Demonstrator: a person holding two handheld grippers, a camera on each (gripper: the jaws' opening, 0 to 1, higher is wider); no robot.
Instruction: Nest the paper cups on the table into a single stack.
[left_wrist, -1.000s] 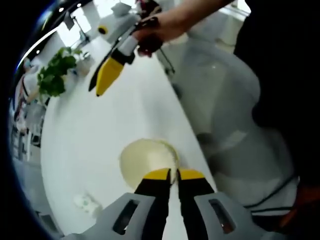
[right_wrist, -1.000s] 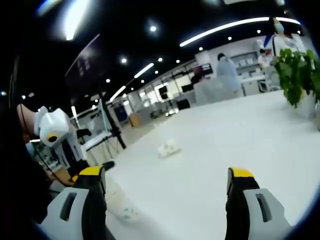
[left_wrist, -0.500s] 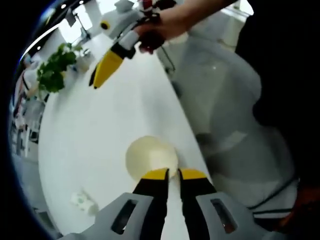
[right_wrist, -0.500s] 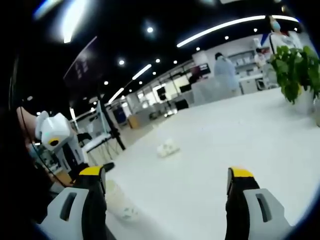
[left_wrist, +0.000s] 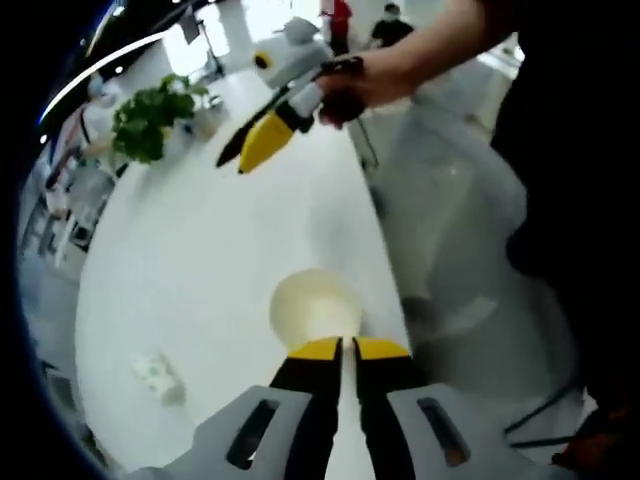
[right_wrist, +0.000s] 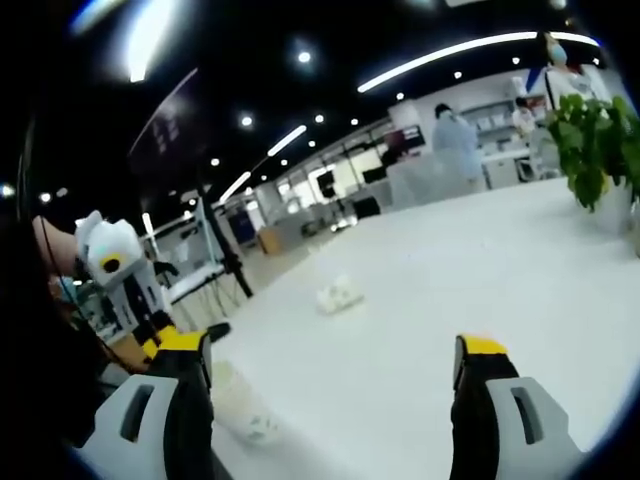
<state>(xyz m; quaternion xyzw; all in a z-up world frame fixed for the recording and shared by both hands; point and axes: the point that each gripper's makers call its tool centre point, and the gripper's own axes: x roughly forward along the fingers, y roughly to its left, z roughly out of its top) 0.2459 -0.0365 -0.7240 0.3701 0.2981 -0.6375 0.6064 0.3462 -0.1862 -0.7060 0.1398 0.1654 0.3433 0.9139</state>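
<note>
white table (right_wrist: 520, 270); dark ceiling, strip lights (right_wrist: 450, 52)

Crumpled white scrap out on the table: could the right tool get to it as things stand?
Probably yes. The right tool is open, and the bare white table lies between it and the crumpled white scrap. The paper cup sits off beside its left jaw, out of that line.

The left gripper (left_wrist: 341, 347) points forward with its 2 yellow-tipped jaws pressed nearly together, a thin slit between them. The right gripper (right_wrist: 335, 352) has its 2 jaws spread wide apart with nothing between them. In the left gripper view, the right gripper (left_wrist: 262, 142) is held up and away by the person's hand (left_wrist: 352, 90), the bare forearm (left_wrist: 440, 45) reaching in from the upper right.
</note>
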